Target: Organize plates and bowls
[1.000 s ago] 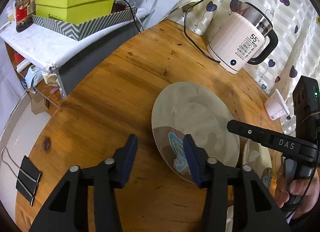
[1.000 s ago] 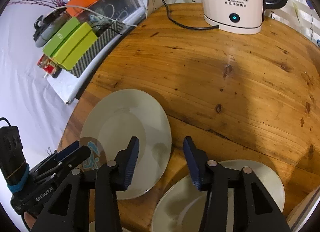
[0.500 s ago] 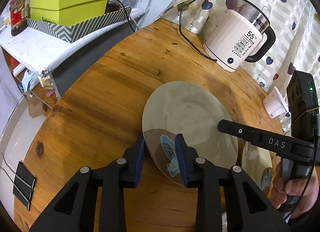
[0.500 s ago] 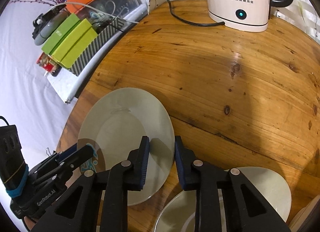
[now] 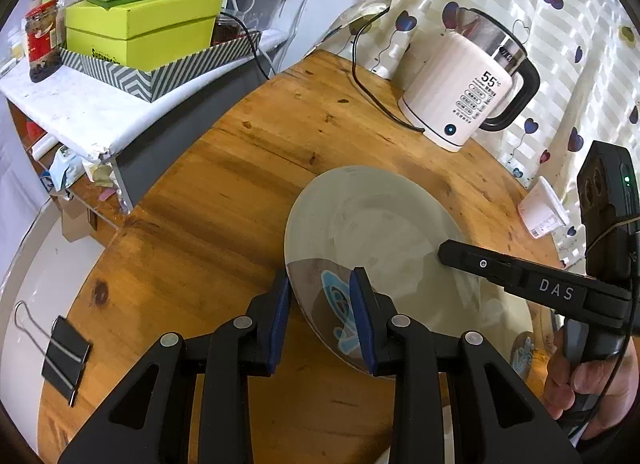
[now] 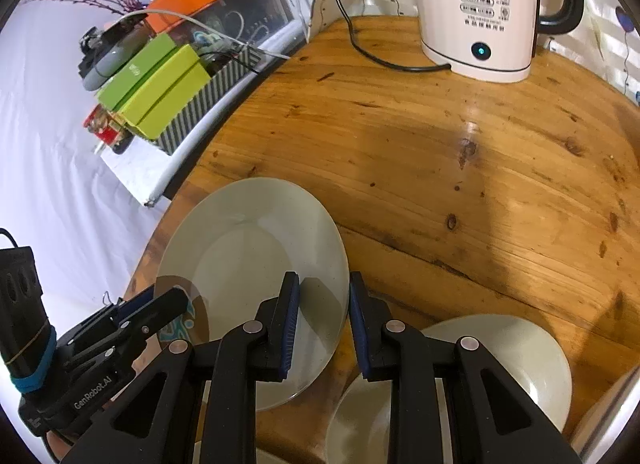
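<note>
Both tongs sit at opposite edges of one pale grey-green round ceramic plate with a blue printed motif (image 5: 380,232), which lies on the round varnished wooden worktop (image 5: 240,168), toward its near edge. Left tongs (image 5: 320,316): jaws have just been closing and now stand narrow, straddling the plate's near rim at the motif, one blue pad outside the rim and one over the plate face; whether the pads actually press the rim I cannot tell. Right tongs (image 6: 324,320): jaws have likewise just been closing to a narrow gap, set across the plate's right-hand rim, one pad over the plate and one over bare wood; contact again uncertain. The plate looks flat on the wood, not lifted. A second pale round ceramic plate (image 6: 516,356) lies to the right, near the first but apart from it, with another pale rim (image 6: 360,420) partly visible below between the tongs. No bowl can be identified for certain. Judgement: task at an early stage; nothing appears stacked yet, and the plates lie separately. Remaining: secure the two-sided grip, lift, stack the plates, then deal with any bowls. White electric kettle (image 5: 468,92) stands at the far edge, well clear.
</note>
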Available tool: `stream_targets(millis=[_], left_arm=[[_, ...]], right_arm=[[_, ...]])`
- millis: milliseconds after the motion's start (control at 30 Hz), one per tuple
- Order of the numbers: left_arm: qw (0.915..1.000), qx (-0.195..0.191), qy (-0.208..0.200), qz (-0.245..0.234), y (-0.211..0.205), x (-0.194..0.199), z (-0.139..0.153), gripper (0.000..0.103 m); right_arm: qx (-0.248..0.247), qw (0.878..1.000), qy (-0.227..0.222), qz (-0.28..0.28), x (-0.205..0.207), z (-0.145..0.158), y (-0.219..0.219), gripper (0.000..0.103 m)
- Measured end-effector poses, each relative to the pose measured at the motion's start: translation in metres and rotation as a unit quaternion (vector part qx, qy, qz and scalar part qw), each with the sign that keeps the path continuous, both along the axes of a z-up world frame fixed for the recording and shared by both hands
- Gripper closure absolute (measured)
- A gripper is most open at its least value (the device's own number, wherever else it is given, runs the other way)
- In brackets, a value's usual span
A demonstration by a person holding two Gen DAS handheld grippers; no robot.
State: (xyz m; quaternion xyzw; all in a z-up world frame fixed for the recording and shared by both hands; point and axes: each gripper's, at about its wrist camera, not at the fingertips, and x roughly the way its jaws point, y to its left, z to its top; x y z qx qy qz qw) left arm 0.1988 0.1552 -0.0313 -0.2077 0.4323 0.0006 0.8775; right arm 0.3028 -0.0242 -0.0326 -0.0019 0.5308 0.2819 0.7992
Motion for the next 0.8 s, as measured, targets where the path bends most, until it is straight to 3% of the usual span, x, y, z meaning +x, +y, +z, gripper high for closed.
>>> stream_targets(millis=[500, 800], left_arm=[[0.9998, 0.006, -0.015, -0.011, -0.012, -0.054, 0.03, 0.072], [0.9996, 0.007, -0.013, -0.024, -0.03, -0.084, 0.032, 0.072]], right_arm=[[-0.001, 1.0, -0.024, -0.005, -0.065, 0.03, -0.015, 0.079], [0.005, 1.0, -0.021, -0.017, -0.1, 0.031, -0.036, 0.079]])
